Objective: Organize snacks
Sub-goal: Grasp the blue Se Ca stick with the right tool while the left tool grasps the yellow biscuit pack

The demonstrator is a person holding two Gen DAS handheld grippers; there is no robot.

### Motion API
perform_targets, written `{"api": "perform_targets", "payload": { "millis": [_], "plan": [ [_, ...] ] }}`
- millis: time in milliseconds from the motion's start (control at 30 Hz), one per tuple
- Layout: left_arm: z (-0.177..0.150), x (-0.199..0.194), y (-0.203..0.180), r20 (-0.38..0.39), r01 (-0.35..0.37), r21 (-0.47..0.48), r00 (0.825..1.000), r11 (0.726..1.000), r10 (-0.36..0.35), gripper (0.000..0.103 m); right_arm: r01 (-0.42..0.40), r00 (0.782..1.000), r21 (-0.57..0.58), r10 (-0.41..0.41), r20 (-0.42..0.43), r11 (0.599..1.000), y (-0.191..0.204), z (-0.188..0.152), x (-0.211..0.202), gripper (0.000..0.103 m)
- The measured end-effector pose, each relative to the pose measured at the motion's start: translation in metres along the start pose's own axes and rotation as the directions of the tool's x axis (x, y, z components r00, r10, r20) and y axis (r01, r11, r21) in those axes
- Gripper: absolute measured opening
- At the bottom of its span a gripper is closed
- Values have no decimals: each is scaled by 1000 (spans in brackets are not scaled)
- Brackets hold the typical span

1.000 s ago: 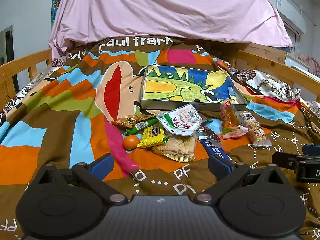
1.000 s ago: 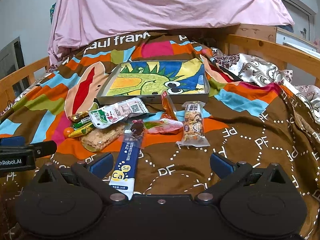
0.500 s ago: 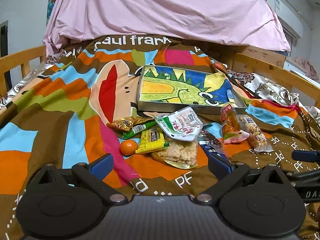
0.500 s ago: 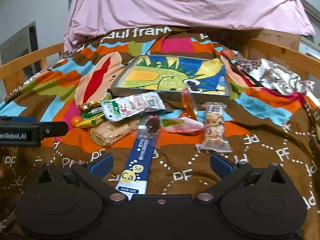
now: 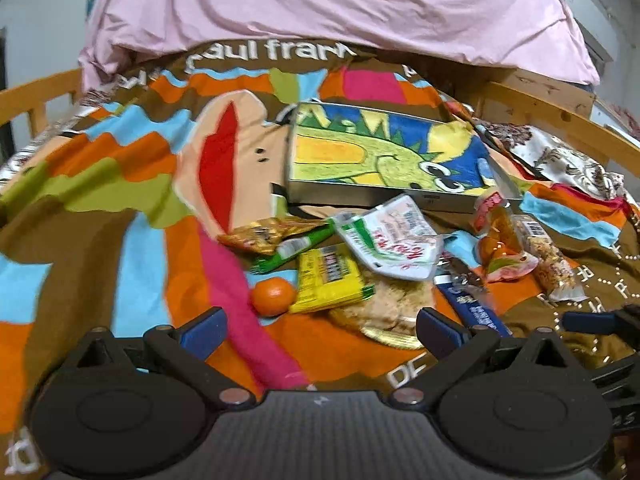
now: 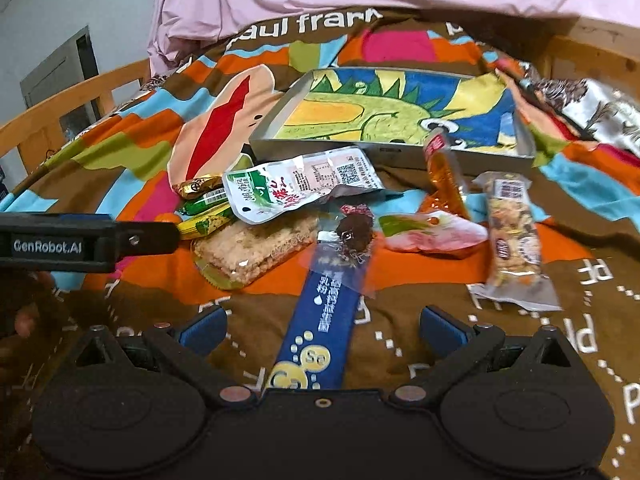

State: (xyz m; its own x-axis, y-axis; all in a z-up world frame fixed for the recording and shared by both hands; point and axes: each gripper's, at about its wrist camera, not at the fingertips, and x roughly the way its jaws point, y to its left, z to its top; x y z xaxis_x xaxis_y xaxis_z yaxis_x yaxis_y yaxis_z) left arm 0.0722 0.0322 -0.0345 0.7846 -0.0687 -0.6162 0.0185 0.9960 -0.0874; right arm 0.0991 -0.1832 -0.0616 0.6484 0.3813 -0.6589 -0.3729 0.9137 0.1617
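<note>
- Right wrist view: right gripper [image 6: 322,330] spread wide, empty, low over the blanket [image 6: 420,344], blue stick pack [image 6: 320,332] lying between its fingers [image 6: 202,326] and pointing toward the camera.
- Left wrist view: left gripper [image 5: 320,326] also spread, empty, hovering short of the pile; nearest things are the orange [image 5: 273,296], yellow bar [image 5: 326,278] and rice cake [image 5: 390,308].
- Snacks sit in a loose heap on the blanket just in front of the tray [image 6: 396,152]; tray looks empty, dinosaur print on its floor.
- Rest of heap: white-green pouch [image 6: 296,186] on top of the rice cake, dark candy [image 6: 354,234] on the stick pack's far end, pink pack [image 6: 430,234], nut bar [image 6: 514,240] to the right, orange jelly pack [image 6: 444,168] leaning at the tray wall.
- Step in hand, my guess: first pick, right gripper on the stick pack.
- Do it well: close across the pack's narrow width, near its middle, not the end.
- Keep the fingers flat to the blanket; the pack is thin and the fabric is soft, so press slightly or it slips out.
- Candy may ride along or roll off; lift slowly.
- Clear the tray wall before dropping; lay it along one side to leave room.
- Keep the left gripper on its own side; its finger shows at the left edge of the right view, so clash risk.
</note>
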Motion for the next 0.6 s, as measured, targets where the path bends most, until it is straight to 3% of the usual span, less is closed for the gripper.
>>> {"api": "perform_targets", "payload": {
  "millis": [267,467,600],
  "plan": [
    [33,44,2,-78,90,54,993,995,-85,103,-61,998,24,61,-6,998,-6,1,11,101],
    [53,83,8,-224,179,85,962,980,-156,102,-111,994,46,111,0,993,-9,1,10,92],
    [60,99,14,-292,184,55,943,981,-161,102,-111,994,69,112,-11,991,-9,0,13,86]
  ]
}}
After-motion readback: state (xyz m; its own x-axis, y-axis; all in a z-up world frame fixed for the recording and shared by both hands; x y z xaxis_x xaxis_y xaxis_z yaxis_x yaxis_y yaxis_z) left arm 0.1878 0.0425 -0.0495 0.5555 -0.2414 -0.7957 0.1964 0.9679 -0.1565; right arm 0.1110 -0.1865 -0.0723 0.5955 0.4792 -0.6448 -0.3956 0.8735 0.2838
